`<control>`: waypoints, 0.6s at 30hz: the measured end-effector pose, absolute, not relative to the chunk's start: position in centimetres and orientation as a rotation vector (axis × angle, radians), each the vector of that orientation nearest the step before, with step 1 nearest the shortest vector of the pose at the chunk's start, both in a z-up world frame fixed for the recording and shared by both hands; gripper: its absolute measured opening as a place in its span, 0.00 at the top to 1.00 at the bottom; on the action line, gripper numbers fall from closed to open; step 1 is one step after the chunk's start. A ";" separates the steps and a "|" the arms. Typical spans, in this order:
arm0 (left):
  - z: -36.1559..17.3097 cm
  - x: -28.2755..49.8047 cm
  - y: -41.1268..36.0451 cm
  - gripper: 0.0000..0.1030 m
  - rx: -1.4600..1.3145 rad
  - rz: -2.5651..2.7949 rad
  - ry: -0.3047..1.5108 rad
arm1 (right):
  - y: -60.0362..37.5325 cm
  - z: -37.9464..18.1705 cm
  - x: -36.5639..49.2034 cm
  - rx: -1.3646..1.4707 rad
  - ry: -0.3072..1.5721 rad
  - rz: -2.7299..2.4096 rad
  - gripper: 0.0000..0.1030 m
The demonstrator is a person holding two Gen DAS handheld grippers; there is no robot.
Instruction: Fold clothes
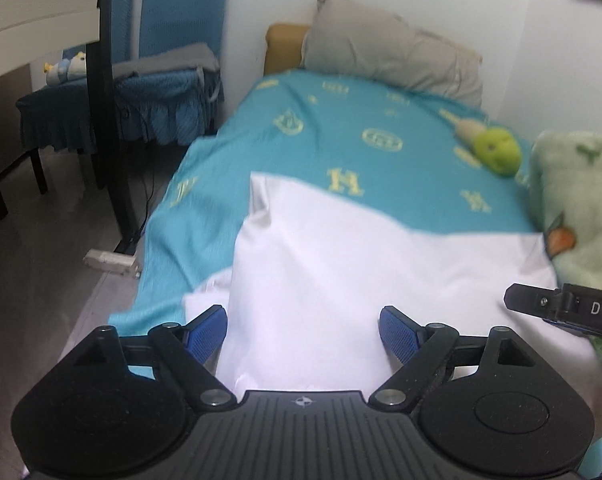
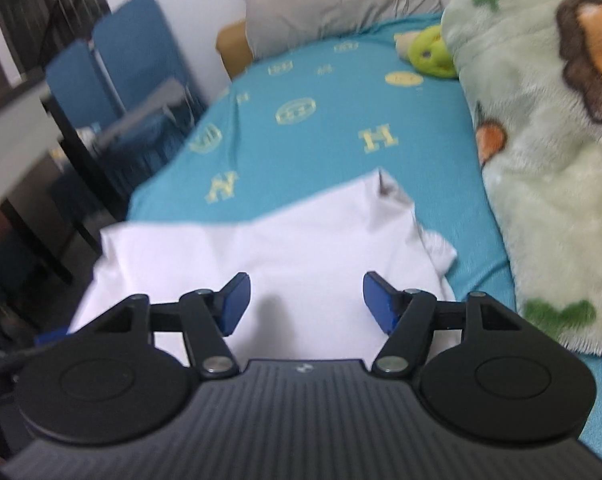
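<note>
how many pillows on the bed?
1: grey pillow at the head of the bed, against the wall. The green blanket may hide more.

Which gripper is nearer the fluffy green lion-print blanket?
Right. The right gripper hangs open over the white garment beside the fluffy green lion-print blanket; the left gripper is farther across the garment, also open.

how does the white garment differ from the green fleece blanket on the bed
The white garment is plain and smooth, lying flat on the teal sheet; the green fleece blanket is fluffy, printed with cartoon animals, and heaped in a mound. The garment lies below both open grippers; the blanket lies along the bed's right side. Both rest on the same sheet.
</note>
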State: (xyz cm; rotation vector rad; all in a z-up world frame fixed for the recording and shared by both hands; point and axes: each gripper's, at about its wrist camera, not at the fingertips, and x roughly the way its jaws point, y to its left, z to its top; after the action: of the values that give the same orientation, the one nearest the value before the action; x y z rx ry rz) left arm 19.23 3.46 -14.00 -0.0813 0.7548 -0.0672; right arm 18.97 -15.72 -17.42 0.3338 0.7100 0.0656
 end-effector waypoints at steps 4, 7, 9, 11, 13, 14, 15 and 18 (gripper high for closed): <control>-14.0 18.7 4.1 0.18 -0.087 -0.066 0.757 | -15.2 -18.0 18.7 0.284 0.725 0.072 0.38; -12.8 17.7 4.3 0.18 -0.086 -0.071 0.742 | -15.3 -17.3 17.5 0.299 0.719 0.065 0.38; -12.0 16.4 4.3 0.18 -0.089 -0.081 0.728 | -15.5 -16.6 16.2 0.320 0.707 0.061 0.37; -11.4 15.3 4.3 0.18 -0.091 -0.082 0.723 | -15.6 -15.7 15.1 0.325 0.693 0.058 0.36; -11.2 14.5 4.2 0.18 -0.104 -0.082 0.738 | -15.5 -15.3 14.2 0.318 0.694 0.063 0.36; -11.4 14.3 4.2 0.18 -0.103 -0.078 0.754 | -15.4 -15.3 13.9 0.312 0.699 0.066 0.36; -11.6 14.1 4.1 0.18 -0.100 -0.073 0.770 | -15.3 -15.5 13.8 0.300 0.716 0.063 0.37; -12.7 14.0 3.8 0.18 -0.069 -0.054 0.825 | -14.9 -16.6 13.9 0.275 0.771 0.059 0.38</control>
State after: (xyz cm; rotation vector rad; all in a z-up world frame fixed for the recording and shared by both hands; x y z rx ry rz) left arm 13.98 3.76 -12.73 -0.0688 0.8246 -0.0537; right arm 13.92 -14.88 -16.58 0.2753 0.7707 0.0590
